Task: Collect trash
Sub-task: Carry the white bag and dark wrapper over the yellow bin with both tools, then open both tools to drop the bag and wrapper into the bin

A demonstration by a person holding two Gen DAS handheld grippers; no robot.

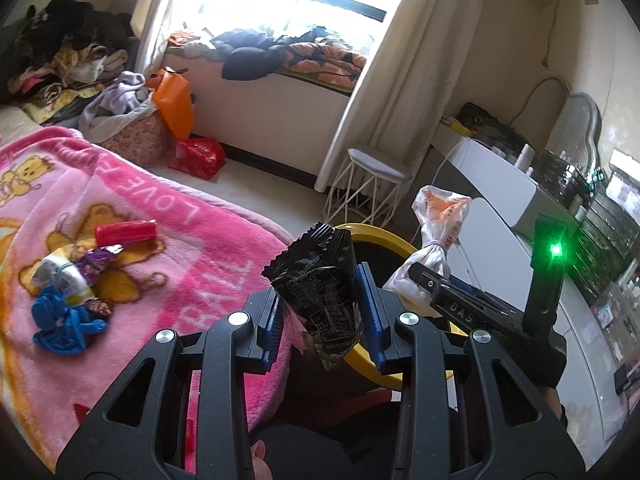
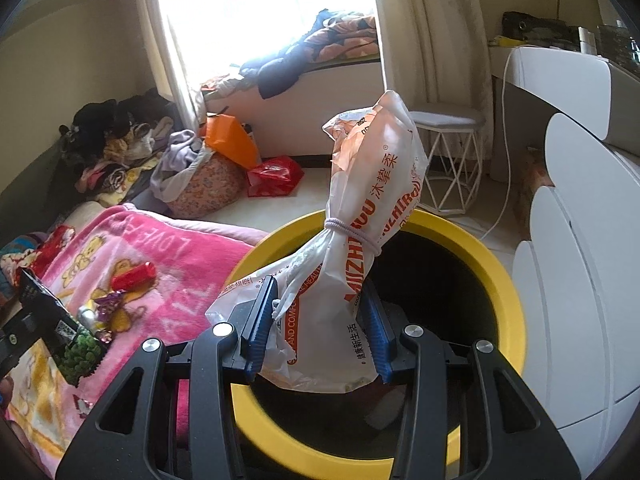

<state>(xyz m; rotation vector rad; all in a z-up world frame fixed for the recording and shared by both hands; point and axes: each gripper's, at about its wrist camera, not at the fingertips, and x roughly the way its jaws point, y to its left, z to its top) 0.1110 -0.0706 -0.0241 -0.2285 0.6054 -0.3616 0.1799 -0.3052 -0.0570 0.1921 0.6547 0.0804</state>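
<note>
Pink blanket [image 1: 132, 216] covers the bed; red wrapper [image 1: 125, 231], purple wrapper [image 1: 96, 261], blue bag [image 1: 60, 316] lie on it.

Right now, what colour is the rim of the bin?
Bright yellow rim, dark inside; the right wrist view shows it best.

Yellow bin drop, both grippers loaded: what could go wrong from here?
1. The tied white plastic bag in the right gripper stands tall; released near the yellow bin rim, it might tip outside.
2. The black snack wrapper in the left gripper is above the pink blanket edge and could miss the bin.
</note>
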